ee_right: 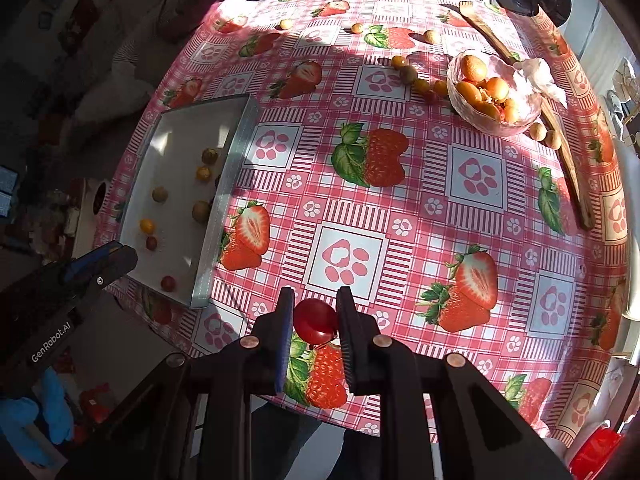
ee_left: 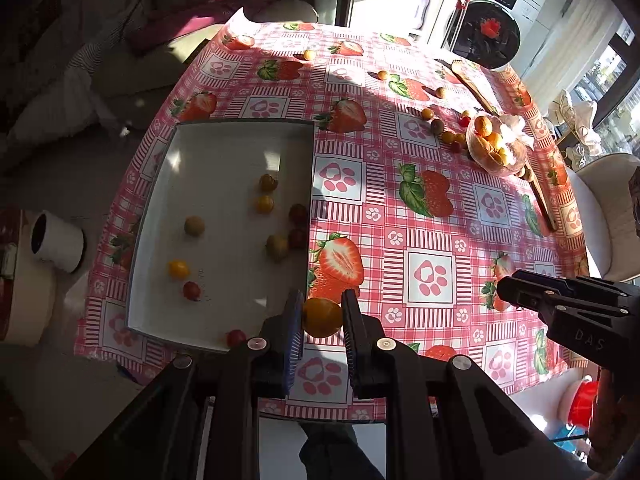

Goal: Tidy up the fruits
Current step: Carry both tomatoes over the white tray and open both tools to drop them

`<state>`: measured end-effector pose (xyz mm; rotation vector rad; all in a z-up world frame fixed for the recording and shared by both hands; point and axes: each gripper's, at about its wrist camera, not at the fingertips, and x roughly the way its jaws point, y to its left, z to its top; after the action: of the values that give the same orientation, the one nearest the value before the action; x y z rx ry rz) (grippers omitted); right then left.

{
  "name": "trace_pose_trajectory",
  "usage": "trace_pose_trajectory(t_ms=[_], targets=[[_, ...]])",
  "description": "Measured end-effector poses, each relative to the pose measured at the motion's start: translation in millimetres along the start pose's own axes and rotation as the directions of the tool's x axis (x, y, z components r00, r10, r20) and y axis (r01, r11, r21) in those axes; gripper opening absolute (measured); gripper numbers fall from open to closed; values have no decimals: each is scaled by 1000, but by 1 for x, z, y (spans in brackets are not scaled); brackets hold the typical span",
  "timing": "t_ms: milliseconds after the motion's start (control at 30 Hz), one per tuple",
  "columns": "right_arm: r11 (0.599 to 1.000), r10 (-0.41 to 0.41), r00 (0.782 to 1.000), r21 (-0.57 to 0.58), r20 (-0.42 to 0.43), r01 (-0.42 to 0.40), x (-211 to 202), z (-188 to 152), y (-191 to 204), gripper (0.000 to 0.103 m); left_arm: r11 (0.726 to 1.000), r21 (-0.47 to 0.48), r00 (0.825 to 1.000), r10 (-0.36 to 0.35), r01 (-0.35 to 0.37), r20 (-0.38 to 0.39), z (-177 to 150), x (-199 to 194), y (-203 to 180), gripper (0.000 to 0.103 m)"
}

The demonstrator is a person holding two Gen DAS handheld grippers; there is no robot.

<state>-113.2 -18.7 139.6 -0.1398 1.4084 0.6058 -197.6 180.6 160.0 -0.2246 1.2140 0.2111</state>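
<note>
My left gripper [ee_left: 321,317] is shut on a yellow-orange cherry tomato [ee_left: 322,317], held above the table by the near right corner of the white tray [ee_left: 224,140]. The tray holds several small red, yellow and green tomatoes [ee_left: 265,203]. My right gripper [ee_right: 315,319] is shut on a red cherry tomato [ee_right: 315,320] above the table's near edge, right of the tray [ee_right: 180,128]. A glass bowl [ee_right: 472,110] with orange fruits stands at the far right. Loose small fruits [ee_right: 408,74] lie beside it.
A wooden spatula [ee_right: 568,168] lies along the right edge behind the bowl, with crumpled plastic [ee_right: 538,74] on the bowl's rim. The strawberry-print tablecloth [ee_right: 400,208] covers the round table. A white roll [ee_left: 56,246] stands off the table at left.
</note>
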Motion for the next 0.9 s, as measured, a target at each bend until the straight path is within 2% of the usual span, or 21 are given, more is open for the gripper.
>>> trace_pose_trajectory(t_ms=[200,300,533,700,900], targets=[[999,21,1000,-39,-7,-21,-13,9,4,23,996,-75,998,55,-53,18,-9,-20,14,21],[999,18,1000,-45,-7,-18,-11,13,10,23,995,-89,999,47,-45,16,-9,-21,23,21],[999,4,1000,49,18,-4,0,29,32,23,1000,-12,1000,7,-7,5,11,-8,56,21],[992,-20,999,127,36,15,11,43,61,23,997,72,1000,-18,18,4,37,1,87,21],[986,-43,998,163,53,34,24,67,99,23,990,129,999,-49,49,0,61,17,118,21]])
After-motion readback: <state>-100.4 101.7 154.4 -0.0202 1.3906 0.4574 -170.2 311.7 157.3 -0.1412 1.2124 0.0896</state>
